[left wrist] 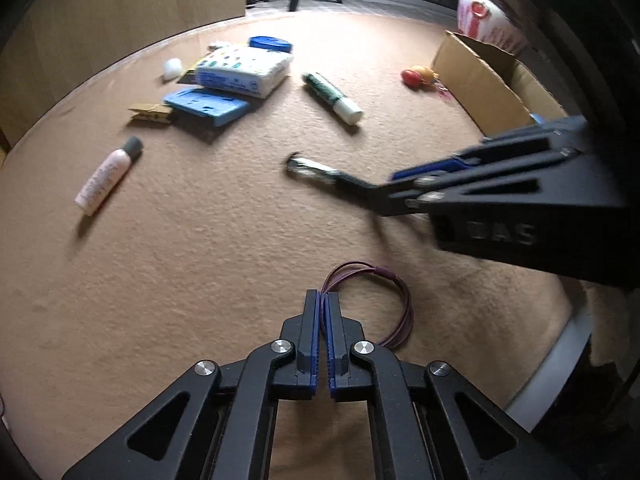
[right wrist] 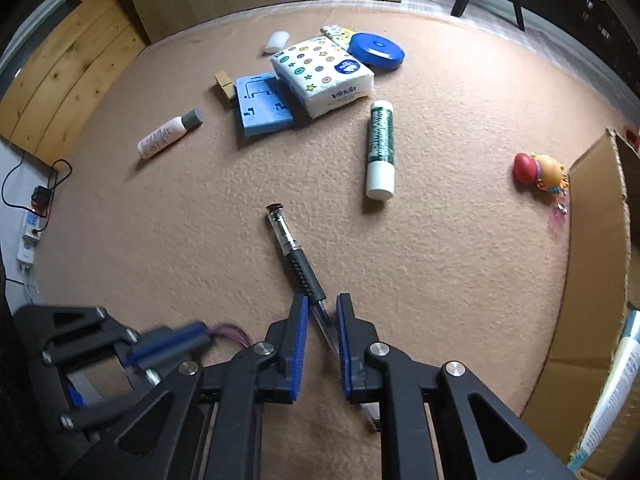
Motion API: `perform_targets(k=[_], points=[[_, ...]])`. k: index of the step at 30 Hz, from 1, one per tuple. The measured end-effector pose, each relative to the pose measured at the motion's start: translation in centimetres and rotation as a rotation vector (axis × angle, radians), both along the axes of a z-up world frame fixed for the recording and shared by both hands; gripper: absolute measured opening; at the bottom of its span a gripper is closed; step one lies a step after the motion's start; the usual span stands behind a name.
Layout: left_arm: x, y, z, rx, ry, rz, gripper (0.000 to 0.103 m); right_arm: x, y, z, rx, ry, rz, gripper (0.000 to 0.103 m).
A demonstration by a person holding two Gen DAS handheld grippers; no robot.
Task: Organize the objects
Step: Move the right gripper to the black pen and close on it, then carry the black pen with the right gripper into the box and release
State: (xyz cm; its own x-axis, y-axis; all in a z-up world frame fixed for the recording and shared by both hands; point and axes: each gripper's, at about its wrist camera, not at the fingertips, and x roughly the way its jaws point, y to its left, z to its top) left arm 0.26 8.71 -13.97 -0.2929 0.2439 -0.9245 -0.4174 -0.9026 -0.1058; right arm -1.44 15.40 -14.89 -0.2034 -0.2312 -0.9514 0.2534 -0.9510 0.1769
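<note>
My left gripper (left wrist: 322, 294) points down at the tan carpet and is shut on a thin purple wire loop (left wrist: 404, 304), which fans out to the right of its tips. The right wrist view shows this gripper (right wrist: 204, 334) at the lower left, blurred, with the purple loop (right wrist: 232, 330) at its tips. My right gripper (right wrist: 322, 304) is shut on a black and clear pen (right wrist: 298, 258), which crosses slantwise between the blue pads and juts out ahead. In the left wrist view the right gripper (left wrist: 376, 192) reaches in from the right, with the pen (left wrist: 308, 166) sticking out of it.
An open cardboard box (right wrist: 596, 260) stands at the right, with a small red and yellow toy (right wrist: 540, 172) beside it. Farther off lie a green and white tube (right wrist: 381, 148), a tissue pack (right wrist: 320, 76), a blue round case (right wrist: 376, 50), a blue block (right wrist: 260, 104) and a pink bottle (right wrist: 168, 134).
</note>
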Motion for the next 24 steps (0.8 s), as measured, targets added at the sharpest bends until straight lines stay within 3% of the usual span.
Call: perform_targets(k=[7,8,11,15,19,24], points=[[-1.0,-4.1,0.3,0.057,-0.026,0.114,0.002,0.6,2.9,0.2,-0.083,0.003,-0.107,0.006],[-1.1,-4.3,0.3,0.063,-0.027,0.123,0.002,0.7,3.3,0.4,-0.097,0.009,-0.123,0.000],[-1.1,-5.1,0.9,0.097,-0.025,0.151,0.002,1.2,4.4,1.1,-0.137,0.031,-0.156,0.000],[-1.4,-5.1,1.7,0.115,-0.011,0.155,0.002,1.7,4.6,0.6,-0.159,-0.013,-0.161,0.003],[-1.7,-5.1,1.6,0.116,-0.015,0.157,0.002,1.0,4.5,0.2,-0.127,-0.018,-0.131,0.012],[-1.8,-5.1,1.2,0.121,-0.024,0.162,0.002,0.9,2.6,-0.5,-0.033,-0.005,-0.075,0.013]])
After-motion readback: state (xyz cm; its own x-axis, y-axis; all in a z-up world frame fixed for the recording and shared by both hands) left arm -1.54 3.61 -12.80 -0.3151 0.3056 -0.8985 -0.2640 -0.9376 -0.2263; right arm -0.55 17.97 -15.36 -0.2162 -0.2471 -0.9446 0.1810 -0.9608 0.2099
